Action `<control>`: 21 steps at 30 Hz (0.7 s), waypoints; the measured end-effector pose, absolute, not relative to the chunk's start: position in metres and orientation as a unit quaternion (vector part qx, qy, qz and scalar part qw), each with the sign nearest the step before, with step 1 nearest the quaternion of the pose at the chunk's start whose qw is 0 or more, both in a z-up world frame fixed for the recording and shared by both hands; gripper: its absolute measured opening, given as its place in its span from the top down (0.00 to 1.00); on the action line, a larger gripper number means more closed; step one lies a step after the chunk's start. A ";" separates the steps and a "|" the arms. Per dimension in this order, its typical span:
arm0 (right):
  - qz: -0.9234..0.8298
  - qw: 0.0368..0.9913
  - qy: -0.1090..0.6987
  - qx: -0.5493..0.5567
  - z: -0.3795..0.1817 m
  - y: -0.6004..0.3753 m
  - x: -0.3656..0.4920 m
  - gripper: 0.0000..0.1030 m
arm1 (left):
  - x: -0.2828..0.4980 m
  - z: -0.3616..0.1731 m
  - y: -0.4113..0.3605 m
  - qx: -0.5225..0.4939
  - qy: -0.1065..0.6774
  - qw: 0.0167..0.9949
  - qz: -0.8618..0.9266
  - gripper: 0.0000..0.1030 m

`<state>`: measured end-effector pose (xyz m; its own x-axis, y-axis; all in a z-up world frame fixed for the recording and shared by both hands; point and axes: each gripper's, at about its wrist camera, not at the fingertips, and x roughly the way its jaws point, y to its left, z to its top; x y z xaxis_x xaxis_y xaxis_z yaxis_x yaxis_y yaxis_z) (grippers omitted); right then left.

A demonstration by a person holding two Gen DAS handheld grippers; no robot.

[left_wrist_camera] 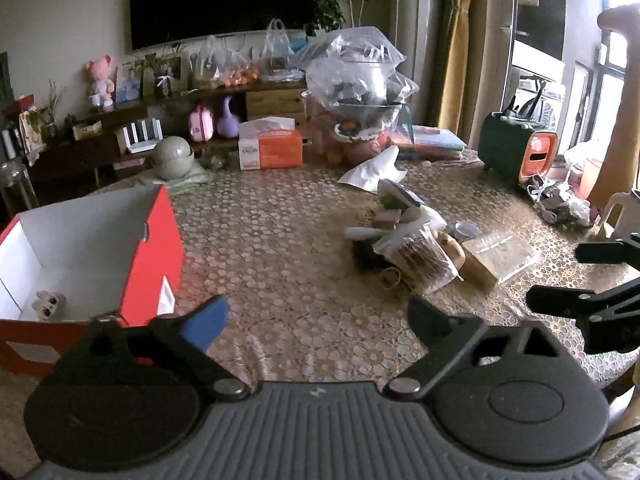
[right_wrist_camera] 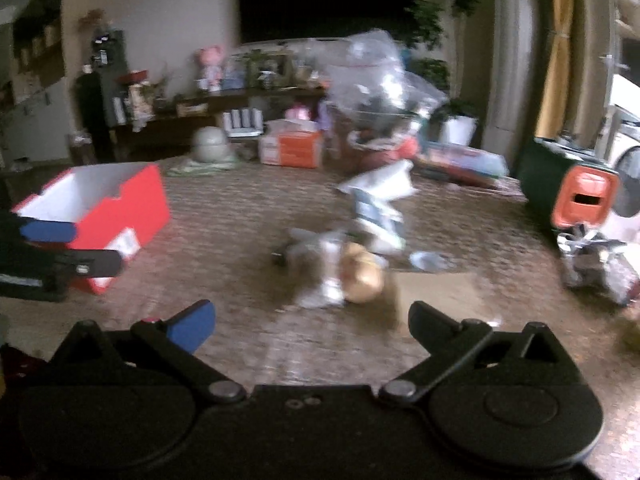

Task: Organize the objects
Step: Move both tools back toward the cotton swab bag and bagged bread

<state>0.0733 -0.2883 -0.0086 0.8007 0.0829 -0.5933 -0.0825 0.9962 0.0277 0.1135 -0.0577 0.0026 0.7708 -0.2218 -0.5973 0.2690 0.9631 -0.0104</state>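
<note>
A heap of loose objects [left_wrist_camera: 412, 248] lay on the desk [left_wrist_camera: 280, 248], well to the right of the red box [left_wrist_camera: 156, 248]: clear packets, a tan rounded piece [left_wrist_camera: 454, 250] and a flat wrapped block [left_wrist_camera: 498, 254]. Inside the red box, in its near corner, sat one small toy with big eyes [left_wrist_camera: 49, 302]. The left gripper [left_wrist_camera: 318, 314] hung over the desk just right of the red box, its jaws spread wide and holding nothing. The right gripper [right_wrist_camera: 312, 322] hovered near the heap, equally wide and empty; its view was blurred. Beyond the red box stood an orange tissue box [left_wrist_camera: 270, 148], and further right a dark green container with an orange face [left_wrist_camera: 516, 148].
</note>
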 end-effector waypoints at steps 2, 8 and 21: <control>0.031 0.948 0.316 0.000 -0.014 -0.299 0.073 0.00 | 0.117 -0.001 -0.066 0.045 0.316 0.939 -0.130 0.00; -0.008 0.946 0.323 -0.006 -0.027 -0.333 0.082 0.00 | 0.132 -0.012 -0.092 0.050 0.324 0.934 -0.139 0.00; -0.061 0.935 0.349 -0.002 -0.053 -0.386 0.121 0.00 | 0.179 -0.035 -0.143 0.069 0.340 0.926 -0.148 0.00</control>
